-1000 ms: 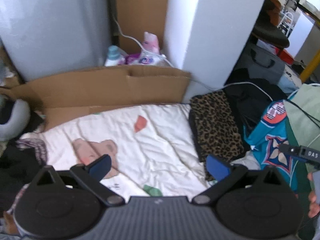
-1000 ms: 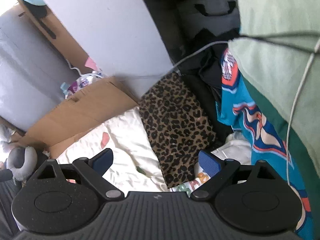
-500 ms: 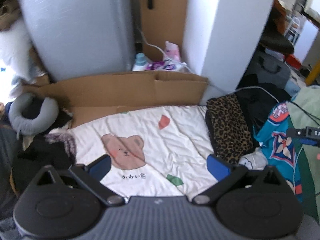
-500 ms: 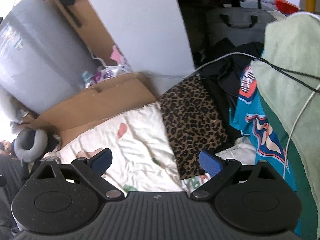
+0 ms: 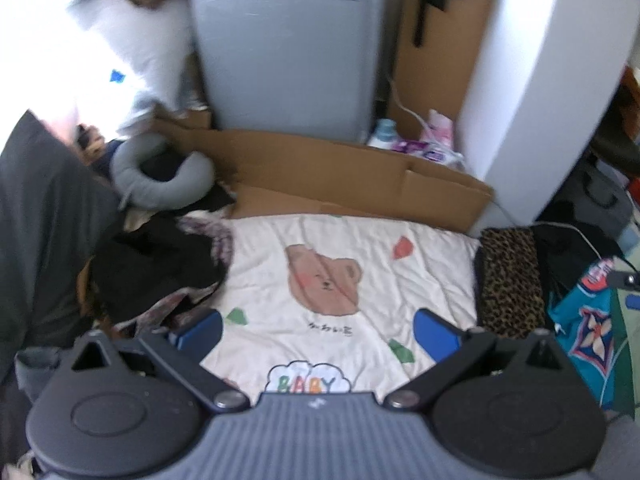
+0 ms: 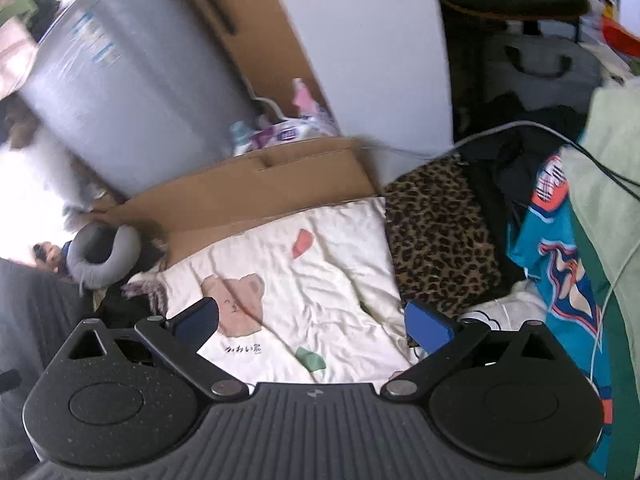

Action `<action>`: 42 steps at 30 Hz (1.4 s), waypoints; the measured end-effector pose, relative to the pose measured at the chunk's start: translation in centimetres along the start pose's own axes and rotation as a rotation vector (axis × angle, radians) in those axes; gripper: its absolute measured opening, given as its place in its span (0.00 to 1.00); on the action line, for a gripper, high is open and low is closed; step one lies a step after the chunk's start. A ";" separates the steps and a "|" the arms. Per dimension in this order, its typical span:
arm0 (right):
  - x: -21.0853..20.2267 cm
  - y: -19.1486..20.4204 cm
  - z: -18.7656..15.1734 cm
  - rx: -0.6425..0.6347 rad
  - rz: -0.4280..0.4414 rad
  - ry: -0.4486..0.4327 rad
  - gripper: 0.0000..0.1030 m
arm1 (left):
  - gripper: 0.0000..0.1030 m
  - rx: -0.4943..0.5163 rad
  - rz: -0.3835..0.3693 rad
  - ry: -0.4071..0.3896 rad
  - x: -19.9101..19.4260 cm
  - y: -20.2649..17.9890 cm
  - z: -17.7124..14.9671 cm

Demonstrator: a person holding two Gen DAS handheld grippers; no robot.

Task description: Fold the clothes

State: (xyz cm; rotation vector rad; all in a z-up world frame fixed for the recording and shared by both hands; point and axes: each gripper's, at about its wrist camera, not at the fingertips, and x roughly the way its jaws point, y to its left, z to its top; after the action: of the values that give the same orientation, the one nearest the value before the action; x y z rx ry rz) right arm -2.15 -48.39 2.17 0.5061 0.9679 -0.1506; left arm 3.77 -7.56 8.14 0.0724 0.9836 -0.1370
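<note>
A cream quilt with a bear print (image 5: 340, 276) lies flat in the middle, also in the right wrist view (image 6: 304, 280). A folded leopard-print garment (image 5: 510, 280) lies at its right edge (image 6: 436, 232). A dark pile of clothes (image 5: 156, 268) lies at its left. A teal patterned garment (image 5: 588, 320) hangs at the right (image 6: 560, 264). My left gripper (image 5: 316, 328) is open and empty above the quilt's near part. My right gripper (image 6: 312, 320) is open and empty above the quilt.
Flattened cardboard (image 5: 340, 172) borders the quilt's far side. A grey appliance (image 5: 288, 44) and a white pillar (image 5: 532, 80) stand behind. A grey neck pillow (image 5: 160, 172) lies far left. Bottles and packets (image 5: 416, 144) sit between them. A pale green cloth with cables (image 6: 608, 184) is at right.
Both grippers have pulled back and tilted up, so more of the quilt, the appliance and the left clutter show. Both stayed open and empty.
</note>
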 end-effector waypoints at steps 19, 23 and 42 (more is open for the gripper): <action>-0.6 7.7 -4.0 -0.174 0.058 0.069 0.99 | 1.00 -0.144 0.027 -0.055 -0.9 0.0 -4.7; -0.3 8.4 -4.8 -0.198 0.055 0.075 0.99 | 1.00 -0.124 0.039 -0.053 -0.4 -0.8 -5.6; -0.4 10.5 -7.8 -0.306 0.085 0.128 0.99 | 1.00 -0.156 0.054 0.020 1.3 -0.7 -9.6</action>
State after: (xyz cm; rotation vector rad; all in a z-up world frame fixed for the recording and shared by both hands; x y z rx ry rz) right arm -4.67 -35.57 2.52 0.2763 1.0705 0.1071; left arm -3.55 -7.22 1.77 -0.0431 1.0087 -0.0100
